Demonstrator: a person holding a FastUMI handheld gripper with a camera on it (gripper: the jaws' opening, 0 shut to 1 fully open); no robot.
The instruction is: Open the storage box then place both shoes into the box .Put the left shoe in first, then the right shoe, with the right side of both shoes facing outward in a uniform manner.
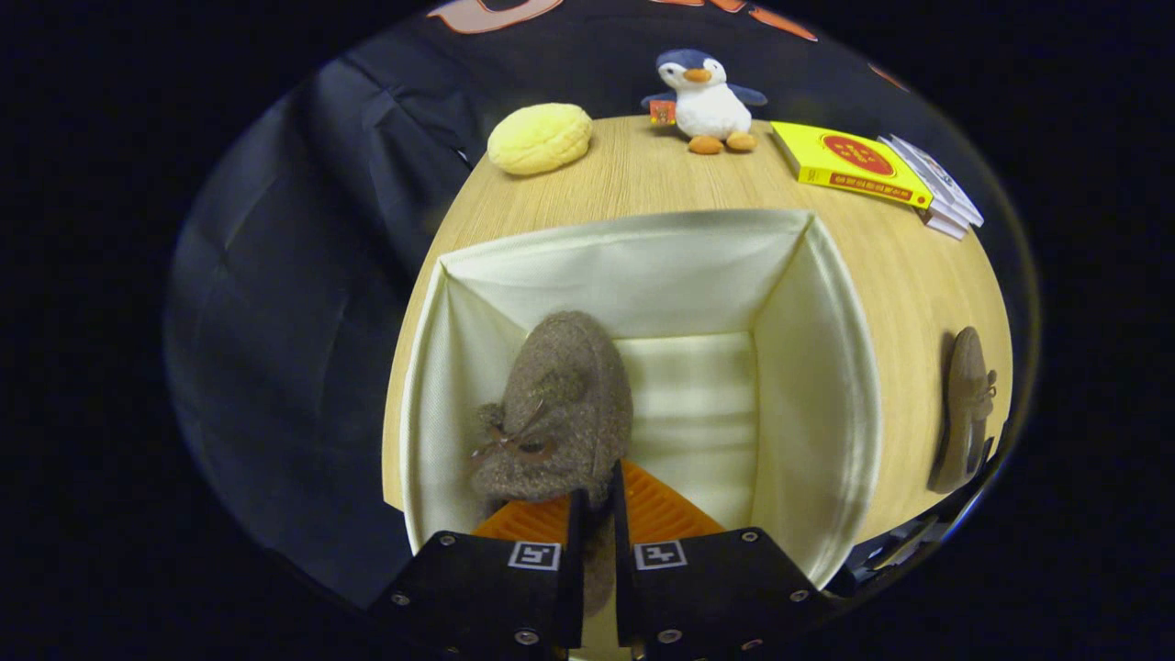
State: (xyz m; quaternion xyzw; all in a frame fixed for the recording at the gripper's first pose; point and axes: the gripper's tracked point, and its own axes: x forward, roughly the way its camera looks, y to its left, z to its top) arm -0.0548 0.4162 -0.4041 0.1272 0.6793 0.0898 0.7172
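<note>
Storage box stands open on the table; inside it my gripper is closed to a narrow gap, both fingers pinching the heel of a brown shoe. The second shoe lies beside the box. The yellow book's writing is unreadable.

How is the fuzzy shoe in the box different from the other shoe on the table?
The shoe in the box sits inside the open white storage box, pinched at its heel by the gripper; the shoe on the table lies loose on the wooden table, outside the box's wall. The boxed one shows its top, the other its side. Both are brown and fuzzy with small bows.
</note>
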